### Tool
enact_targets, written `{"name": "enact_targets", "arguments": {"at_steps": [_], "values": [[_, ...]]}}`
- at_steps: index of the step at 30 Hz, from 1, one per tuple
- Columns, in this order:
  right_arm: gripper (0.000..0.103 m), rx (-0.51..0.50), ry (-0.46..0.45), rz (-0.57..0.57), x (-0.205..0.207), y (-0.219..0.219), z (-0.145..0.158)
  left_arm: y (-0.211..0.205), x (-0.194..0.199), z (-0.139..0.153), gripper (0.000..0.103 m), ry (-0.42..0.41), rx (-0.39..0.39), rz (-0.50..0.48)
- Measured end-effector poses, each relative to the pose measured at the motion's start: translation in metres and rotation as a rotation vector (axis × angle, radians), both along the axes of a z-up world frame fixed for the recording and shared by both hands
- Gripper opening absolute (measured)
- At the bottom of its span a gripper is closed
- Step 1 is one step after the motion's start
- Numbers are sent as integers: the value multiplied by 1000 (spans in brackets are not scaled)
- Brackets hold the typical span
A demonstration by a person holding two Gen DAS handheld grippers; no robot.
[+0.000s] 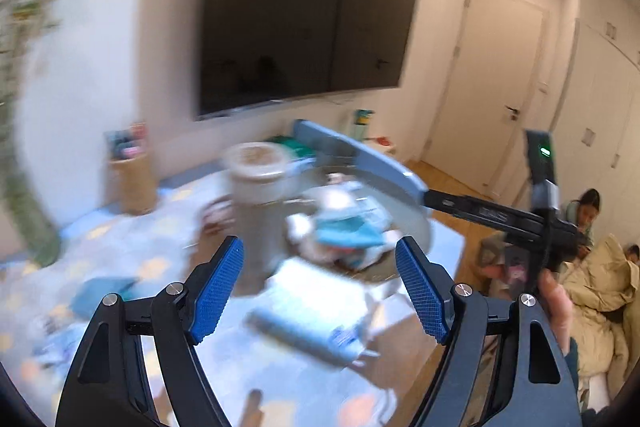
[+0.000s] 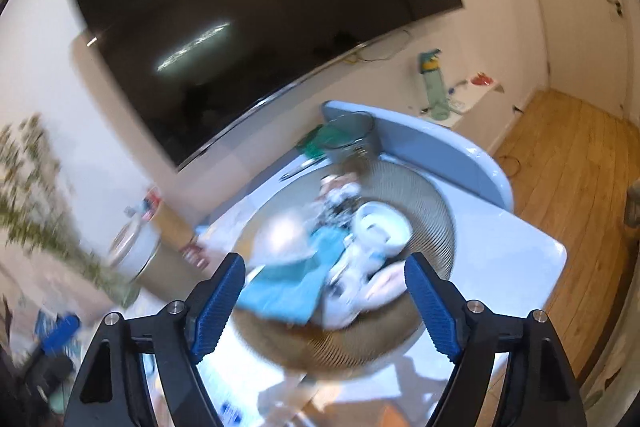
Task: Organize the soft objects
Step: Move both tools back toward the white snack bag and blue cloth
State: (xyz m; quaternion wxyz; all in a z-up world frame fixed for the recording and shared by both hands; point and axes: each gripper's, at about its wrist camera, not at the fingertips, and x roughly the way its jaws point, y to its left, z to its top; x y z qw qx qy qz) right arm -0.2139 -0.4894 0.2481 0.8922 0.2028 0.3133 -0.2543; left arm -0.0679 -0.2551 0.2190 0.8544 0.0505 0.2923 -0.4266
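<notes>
Black angular left gripper [image 1: 320,291] and right gripper [image 2: 325,301], blue ribbed fingers [image 1: 218,291] (silver screws).

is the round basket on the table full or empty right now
Not empty. The right wrist view shows the round basket holding a teal cloth and white soft items piled inside; blur hides what exactly they are.

Motion blur smears the soft things heaped in the round woven basket [image 2: 436,203] — only a teal cloth [image 2: 296,283] and something white read (the rest cannot be told apart) — and the jar [image 1: 256,183] is a smudge.
</notes>
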Motion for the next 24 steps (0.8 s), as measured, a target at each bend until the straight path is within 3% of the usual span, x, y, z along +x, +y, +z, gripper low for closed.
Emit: {"name": "enact_targets", "arguments": {"at_steps": [4,8,11,14,16,19,24], "values": [[83,-42,6,149,10,57,4,82,5,22,77,-32,-4,140],[88,-54,-20,333,32,126,2,171,9,39,89,-96,-35,353],[92,-72,-21,433,51,172,-10,219,18,33,97,-100,-52,498],[99,-41,20,508,79,215,-42,253,36,-7,101,-59,-29,672],[103,11,58,563,101,244,-79,260,50,-46,101,-9,26,729],[103,-43,160,584,127,278,-130,267,68,-110,99,70,106,755],[103,-143,245,604,147,306,-183,278,75,-157,99,114,130,742]]}}
